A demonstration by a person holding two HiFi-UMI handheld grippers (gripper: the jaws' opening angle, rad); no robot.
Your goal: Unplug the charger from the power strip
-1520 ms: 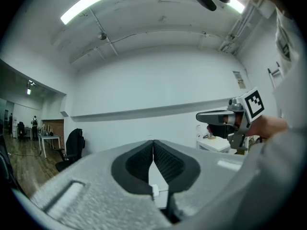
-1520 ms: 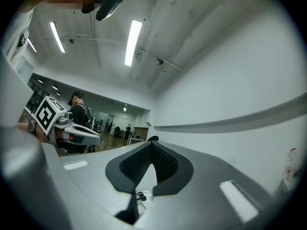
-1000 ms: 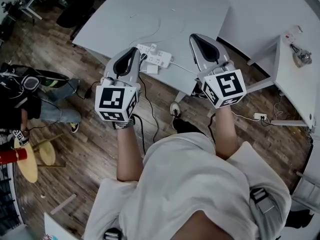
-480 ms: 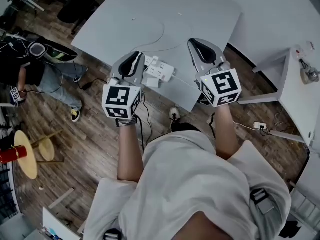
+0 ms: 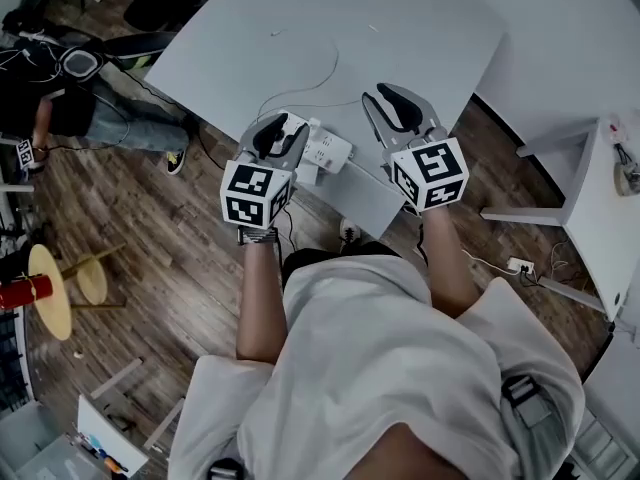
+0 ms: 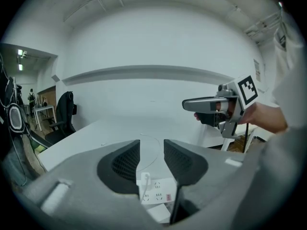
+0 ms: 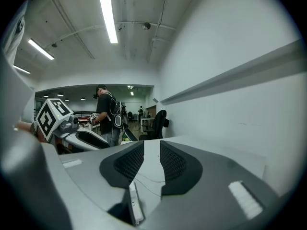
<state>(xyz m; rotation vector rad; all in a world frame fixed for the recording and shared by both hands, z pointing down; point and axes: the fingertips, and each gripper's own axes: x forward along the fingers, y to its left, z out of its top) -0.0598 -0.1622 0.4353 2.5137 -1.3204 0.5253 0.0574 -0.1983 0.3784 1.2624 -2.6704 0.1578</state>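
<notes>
A white power strip [image 5: 327, 149] lies at the near edge of the grey table [image 5: 400, 28]. A small white charger [image 6: 144, 180] is plugged into its left end, and its thin white cable [image 5: 318, 80] loops away over the table. My left gripper [image 5: 283, 128] hovers just short of the strip's left end, and the strip [image 6: 158, 194] shows below its jaws. These jaws [image 6: 151, 145] are opening, with nothing between them. My right gripper [image 5: 385, 98] hangs over the table to the right of the strip. Its jaws [image 7: 151, 150] are also opening, empty, with the strip [image 7: 135, 204] edge-on below.
A black cord [image 6: 174, 206] drops from the strip over the table edge to the wooden floor. A person in dark clothes [image 5: 60, 108] stands at the left, near a round stool [image 5: 50, 303]. A second white table [image 5: 610, 198] is at the right. A black chair [image 6: 64, 114] stands beyond the table.
Both grippers have come down and forward to the table's near edge by the strip. Their jaws, shut before, now stand apart.
</notes>
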